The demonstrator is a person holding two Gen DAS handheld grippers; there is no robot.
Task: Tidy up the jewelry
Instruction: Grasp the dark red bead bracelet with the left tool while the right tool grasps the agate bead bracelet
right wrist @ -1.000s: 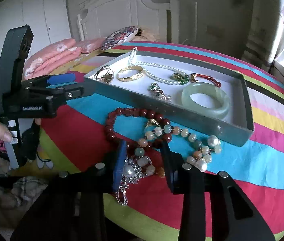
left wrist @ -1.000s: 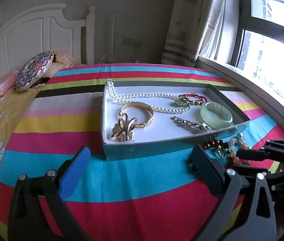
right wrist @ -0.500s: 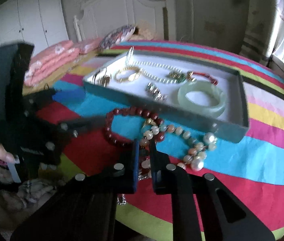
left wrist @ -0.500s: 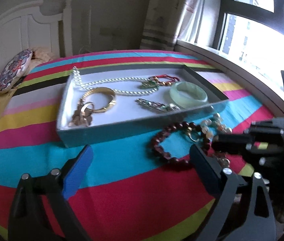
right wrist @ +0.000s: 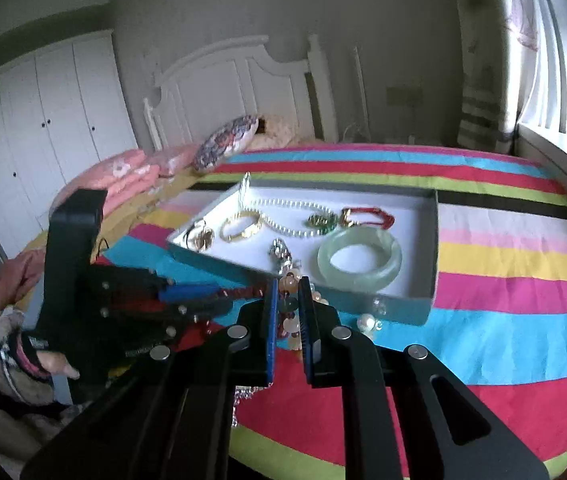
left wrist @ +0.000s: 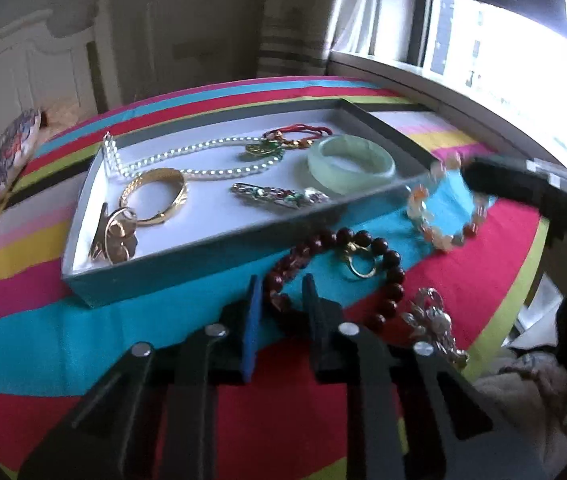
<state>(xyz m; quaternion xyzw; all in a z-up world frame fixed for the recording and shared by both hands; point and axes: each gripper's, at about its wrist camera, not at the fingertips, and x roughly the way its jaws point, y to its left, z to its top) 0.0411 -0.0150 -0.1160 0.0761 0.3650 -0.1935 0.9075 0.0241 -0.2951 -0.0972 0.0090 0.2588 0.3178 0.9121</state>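
A dark red bead bracelet (left wrist: 367, 240) lies on the striped bedspread in front of the grey tray (left wrist: 211, 256). My left gripper (left wrist: 281, 278) straddles its near arc. The jaws are closing, and a thin gap still shows beside the beads. A gold ring (left wrist: 359, 268) rests inside that bracelet. My right gripper (right wrist: 288, 284) is shut on a pale multicoloured bead bracelet (left wrist: 443, 216), which hangs off the bed just before the tray's near wall (right wrist: 363, 304). The left gripper (right wrist: 203, 296) shows low on the left in the right wrist view.
The tray holds a jade bangle (left wrist: 351, 162), a pearl necklace (left wrist: 203, 146), a gold bangle (left wrist: 155, 196), a gold brooch (left wrist: 115, 236), a silver chain (left wrist: 279, 196) and a red cord bracelet (left wrist: 303, 132). A silver crystal piece (left wrist: 431, 320) lies near the bed's edge. Pillows (right wrist: 223, 148) and a headboard lie behind.
My left gripper swung right over the dark red bracelet and its wide jaws drew in around it. My right gripper shut on the pale bead bracelet and lifted it off the bed.
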